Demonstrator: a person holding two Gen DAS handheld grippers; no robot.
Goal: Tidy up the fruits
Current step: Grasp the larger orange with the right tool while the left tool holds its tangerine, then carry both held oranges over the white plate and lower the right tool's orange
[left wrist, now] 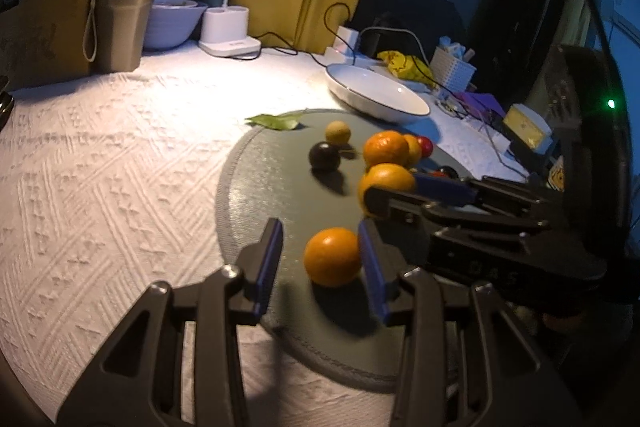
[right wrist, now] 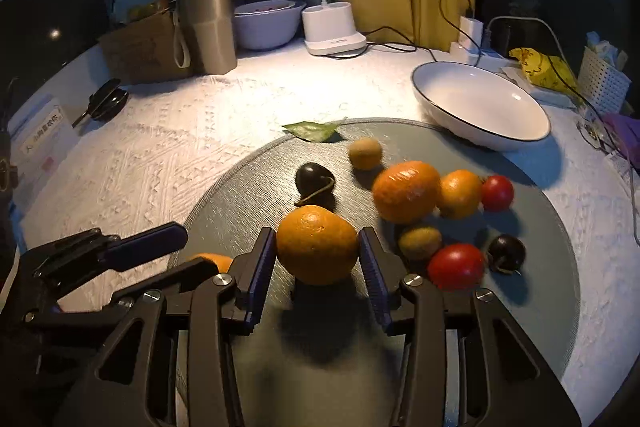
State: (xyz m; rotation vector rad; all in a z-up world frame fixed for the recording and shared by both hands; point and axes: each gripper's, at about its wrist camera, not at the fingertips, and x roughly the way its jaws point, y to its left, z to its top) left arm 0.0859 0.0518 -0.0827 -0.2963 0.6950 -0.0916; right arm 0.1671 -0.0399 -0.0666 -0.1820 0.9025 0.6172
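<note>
On a round grey mat (right wrist: 520,307) lie several fruits: oranges, red tomatoes (right wrist: 456,267), dark plums (right wrist: 314,179) and small yellow-green fruits (right wrist: 365,153). My right gripper (right wrist: 317,261) is shut on an orange (right wrist: 316,245), with both blue pads against its sides; it also shows at the right of the left wrist view. My left gripper (left wrist: 320,261) stands open around a smaller orange (left wrist: 332,257) that rests on the mat. This orange touches the right pad and is clear of the left one. An empty white bowl (right wrist: 480,107) sits at the mat's far right edge.
A green leaf (right wrist: 312,131) lies at the mat's far edge. At the back stand a metal tumbler (right wrist: 208,27), a pale bowl (right wrist: 266,23), a white lamp base (right wrist: 332,31) and a cardboard box (right wrist: 136,51). Cables, a charger (right wrist: 468,35) and a white basket (right wrist: 604,83) crowd the right.
</note>
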